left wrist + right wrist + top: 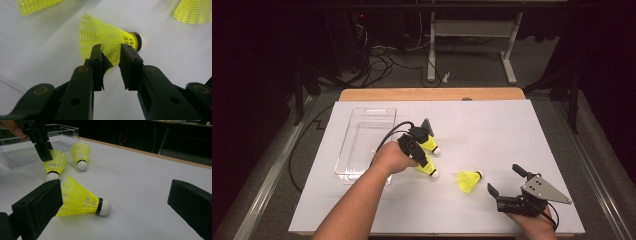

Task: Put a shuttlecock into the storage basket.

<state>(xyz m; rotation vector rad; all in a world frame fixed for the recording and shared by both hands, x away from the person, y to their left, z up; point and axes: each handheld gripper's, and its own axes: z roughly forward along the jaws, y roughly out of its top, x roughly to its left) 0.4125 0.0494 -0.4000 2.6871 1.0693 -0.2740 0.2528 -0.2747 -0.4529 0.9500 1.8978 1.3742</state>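
Three yellow mesh shuttlecocks with white cork tips lie on the white table sheet. My left gripper point(424, 164) point(113, 51) is shut on the skirt of the middle shuttlecock point(428, 171) point(105, 37) point(55, 163); its mesh fills the gap between the black jaws. A second shuttlecock point(430, 144) point(80, 153) lies just beyond it. The third shuttlecock point(468, 181) point(80, 200) lies on its side in front of my right gripper point(503, 179) point(113, 195), which rests open near the table's front edge, its jaws wide apart and holding nothing.
A clear plastic container point(362, 135) point(15, 155) stands left of the left hand, with nothing visible inside. A wooden table edge point(432, 94) runs along the back. Beyond it are cables and desk legs on a dark floor.
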